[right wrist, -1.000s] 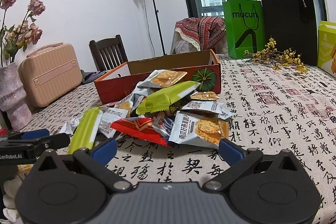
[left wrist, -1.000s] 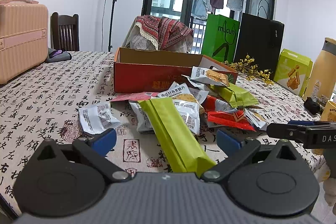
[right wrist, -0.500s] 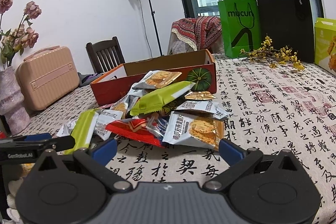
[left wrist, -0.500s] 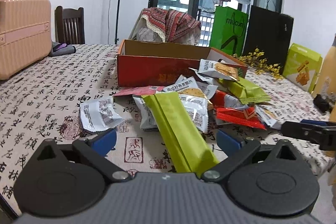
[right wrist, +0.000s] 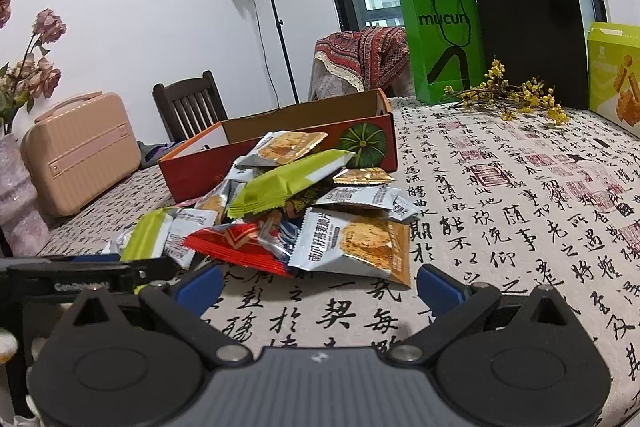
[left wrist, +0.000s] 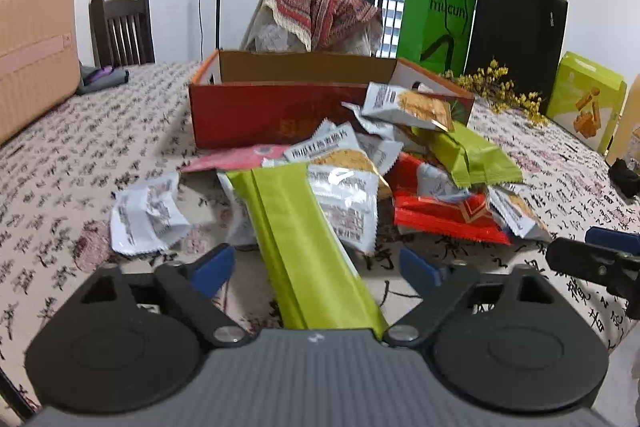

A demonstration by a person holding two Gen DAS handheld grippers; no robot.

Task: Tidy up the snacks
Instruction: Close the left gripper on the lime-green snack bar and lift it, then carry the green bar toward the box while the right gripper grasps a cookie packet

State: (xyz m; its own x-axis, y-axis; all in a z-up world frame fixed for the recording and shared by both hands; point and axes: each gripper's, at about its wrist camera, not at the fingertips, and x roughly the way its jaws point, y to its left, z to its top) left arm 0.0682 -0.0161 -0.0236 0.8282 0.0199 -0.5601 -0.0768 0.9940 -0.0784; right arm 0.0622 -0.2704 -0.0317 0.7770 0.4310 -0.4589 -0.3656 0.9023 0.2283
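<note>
The left hand-held gripper (left wrist: pixel 316 267) is closing around the long green packet (left wrist: pixel 304 239) lying on the worktop (left wrist: pixel 60 167); its pads are not yet touching. Centre them across the packet's width, then lift toward the red box (left wrist: pixel 272 111). The right hand-held gripper (right wrist: pixel 320 283) hangs wide and empty before the snack pile (right wrist: pixel 304 211).

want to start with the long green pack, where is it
In the left wrist view the long green pack lies on the table, its near end between the left gripper's closing jaws, untouched, with a white packet on its left.

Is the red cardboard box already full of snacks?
No, the box looks empty inside; the snack packets lie heaped on the tablecloth before it.
</note>
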